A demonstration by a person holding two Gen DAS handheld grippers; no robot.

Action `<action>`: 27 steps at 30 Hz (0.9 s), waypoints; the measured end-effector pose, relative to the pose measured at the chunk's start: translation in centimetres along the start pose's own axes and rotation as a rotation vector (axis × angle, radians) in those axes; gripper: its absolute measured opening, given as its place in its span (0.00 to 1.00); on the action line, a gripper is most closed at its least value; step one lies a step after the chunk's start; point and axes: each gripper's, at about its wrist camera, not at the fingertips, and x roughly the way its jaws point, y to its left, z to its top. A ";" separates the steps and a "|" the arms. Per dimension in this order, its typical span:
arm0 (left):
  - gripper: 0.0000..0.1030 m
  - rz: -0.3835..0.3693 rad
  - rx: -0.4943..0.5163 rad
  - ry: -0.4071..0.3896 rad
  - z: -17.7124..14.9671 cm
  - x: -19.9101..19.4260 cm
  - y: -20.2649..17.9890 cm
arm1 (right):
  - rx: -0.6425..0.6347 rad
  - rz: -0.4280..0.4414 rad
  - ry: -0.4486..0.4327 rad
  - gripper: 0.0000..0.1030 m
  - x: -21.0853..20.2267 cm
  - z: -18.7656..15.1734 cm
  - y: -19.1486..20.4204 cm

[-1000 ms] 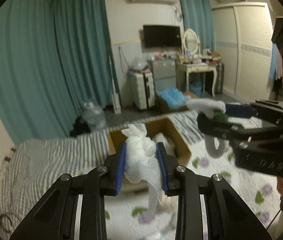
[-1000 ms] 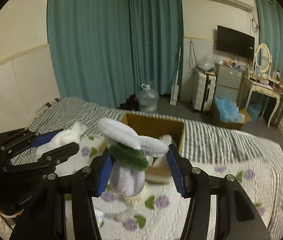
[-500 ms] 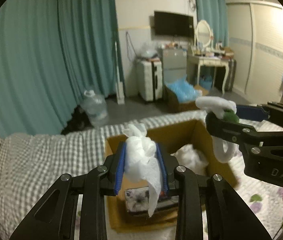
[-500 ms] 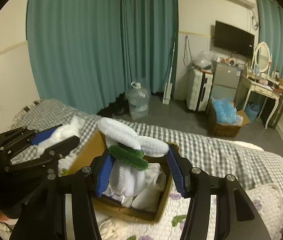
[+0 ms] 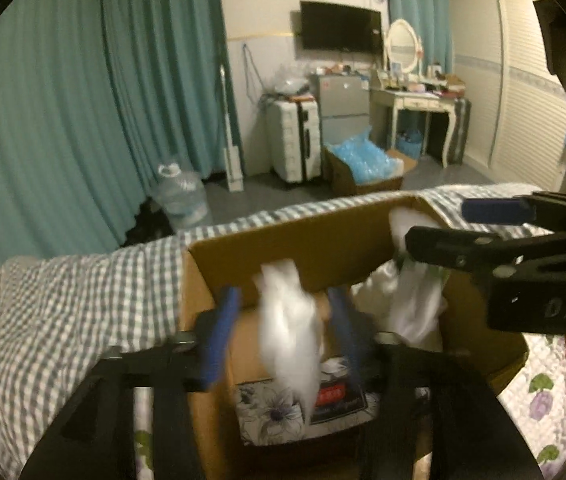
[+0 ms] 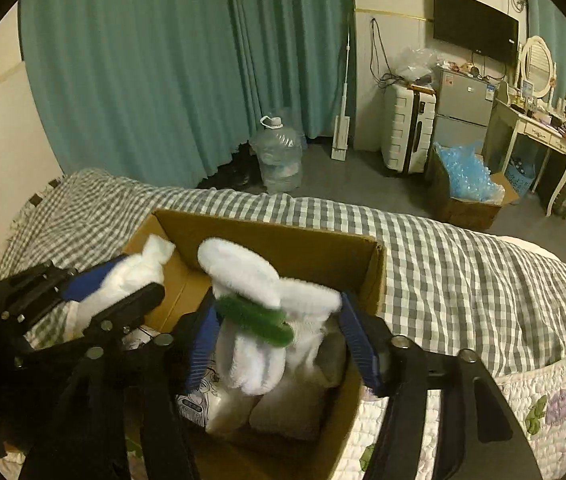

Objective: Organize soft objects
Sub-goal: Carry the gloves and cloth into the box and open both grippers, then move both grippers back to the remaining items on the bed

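An open cardboard box sits on the bed with white soft items inside. My left gripper is over the box with its jaws spread; a blurred white cloth hangs loose between them. It also shows in the right wrist view. My right gripper is over the box with wide jaws; a white plush toy with a green band sits between them, clear of the right pad. It also shows in the left wrist view.
The bed has a grey checked sheet and a floral quilt. A floral packet lies in the box bottom. Beyond the bed stand a water jug, a suitcase and a box of blue bags.
Both grippers moved forward and down over the box. Both sets of jaws spread open, and the white cloth and the plush toy came loose between them.
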 end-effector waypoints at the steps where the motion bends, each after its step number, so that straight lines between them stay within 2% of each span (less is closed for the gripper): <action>1: 0.72 0.010 0.002 -0.018 0.2 -0.5 0.0 | 0.007 -0.005 -0.008 0.75 -0.3 0.0 -0.2; 2: 0.81 0.016 0.002 -0.032 0.3 -0.8 0.0 | 0.015 -0.010 -0.018 0.77 -0.5 0.1 -0.4; 3: 0.83 0.028 -0.001 -0.060 0.4 -1.7 -0.2 | 0.024 -0.009 -0.029 0.81 -0.9 0.0 -0.4; 4: 0.83 0.035 -0.001 -0.076 0.5 -2.4 -0.2 | 0.037 -0.003 -0.041 0.84 -1.3 0.3 -0.5; 9: 0.83 0.053 -0.034 -0.126 1.1 -5.5 0.5 | 0.060 -0.017 -0.101 0.88 -4.3 1.0 -0.6; 13: 0.84 0.078 -0.052 -0.169 1.7 -10.3 0.6 | 0.041 -0.037 -0.167 0.93 -8.7 1.2 0.4; 15: 0.91 0.078 -0.052 -0.187 2.0 -13.2 0.4 | 0.027 -0.046 -0.200 0.94 -11.1 0.9 1.1; 17: 0.92 0.076 -0.041 -0.208 2.1 -15.7 0.1 | 0.001 -0.067 -0.227 0.94 -14.0 0.6 2.1; 22: 0.95 0.084 -0.040 -0.250 0.7 -22.5 -0.3 | -0.045 -0.081 -0.274 0.97 -21.2 -0.7 4.5; 27: 0.95 0.048 -0.038 -0.222 -3.1 -25.8 0.2 | -0.112 -0.113 -0.278 0.98 -26.5 -3.3 7.2</action>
